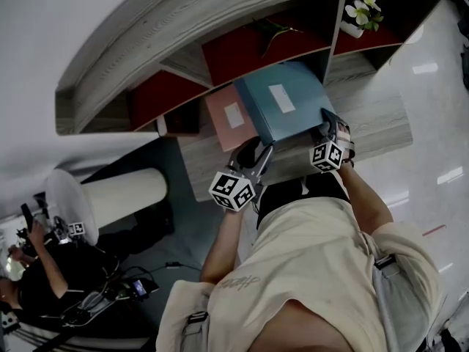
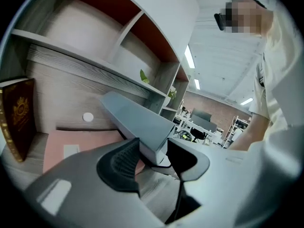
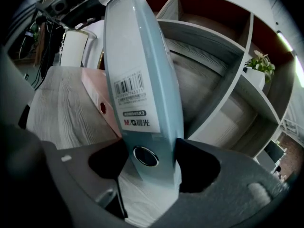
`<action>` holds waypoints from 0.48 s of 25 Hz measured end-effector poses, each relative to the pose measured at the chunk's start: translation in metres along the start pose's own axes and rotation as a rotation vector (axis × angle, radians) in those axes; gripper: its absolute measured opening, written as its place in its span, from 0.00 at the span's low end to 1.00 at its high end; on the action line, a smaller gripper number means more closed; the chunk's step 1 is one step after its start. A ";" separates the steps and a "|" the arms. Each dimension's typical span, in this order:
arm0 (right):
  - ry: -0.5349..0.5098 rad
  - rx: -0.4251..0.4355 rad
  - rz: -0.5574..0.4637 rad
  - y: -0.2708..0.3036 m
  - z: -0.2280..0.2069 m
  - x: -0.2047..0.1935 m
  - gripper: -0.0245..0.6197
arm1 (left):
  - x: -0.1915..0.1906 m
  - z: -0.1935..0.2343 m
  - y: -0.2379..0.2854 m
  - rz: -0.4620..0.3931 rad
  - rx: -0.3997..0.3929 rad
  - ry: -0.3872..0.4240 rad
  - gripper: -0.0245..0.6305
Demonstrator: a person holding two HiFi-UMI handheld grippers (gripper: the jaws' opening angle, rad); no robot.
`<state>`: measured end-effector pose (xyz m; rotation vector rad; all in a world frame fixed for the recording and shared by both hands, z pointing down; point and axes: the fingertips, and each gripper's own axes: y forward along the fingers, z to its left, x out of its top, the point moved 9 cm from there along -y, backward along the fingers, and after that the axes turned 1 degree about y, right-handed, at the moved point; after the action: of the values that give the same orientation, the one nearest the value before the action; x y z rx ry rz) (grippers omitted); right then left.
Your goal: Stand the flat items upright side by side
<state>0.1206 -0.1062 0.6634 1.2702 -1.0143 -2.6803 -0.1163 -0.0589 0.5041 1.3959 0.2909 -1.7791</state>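
I have the blue binder point(image 1: 282, 101) in both sets of fingers, lifted at a tilt above the grey wooden shelf board point(image 1: 374, 123), its labelled face turned up toward me. My right gripper point(image 3: 152, 163) is clenched across the spine at its near end, one pad on each cover just by the round finger hole. My left gripper point(image 2: 154, 158) is closed over the near left corner, with the edge of the cover wedged between its pads.

The pink binder point(image 1: 231, 116) lies flat on the board, just left of the blue one and partly under it. Further left a dark red book point(image 2: 19, 113) already stands upright.

I judge the blue binder to be stiff board that won't sag or fold, and not very heavy for its bulk. The cover looks smooth and a little glossy, so it could slide in my pads if I squeeze only lightly. The spine is the firmest place to grip, since the covers are braced there. The corner hold is weaker and mostly steers, so I'd let it guide the swing upright while the spine grip carries the weight
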 end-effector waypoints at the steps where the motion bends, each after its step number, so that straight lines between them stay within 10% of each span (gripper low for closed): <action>1: 0.011 0.008 -0.007 -0.003 0.001 -0.001 0.53 | 0.000 -0.005 -0.002 -0.010 -0.004 -0.004 0.34; 12: 0.167 0.126 -0.056 -0.044 0.017 -0.016 0.53 | 0.004 -0.063 -0.008 -0.078 -0.091 0.018 0.33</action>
<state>0.1314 -0.0575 0.6577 1.5376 -1.1570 -2.5311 -0.0785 -0.0163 0.4762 1.3525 0.4360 -1.7950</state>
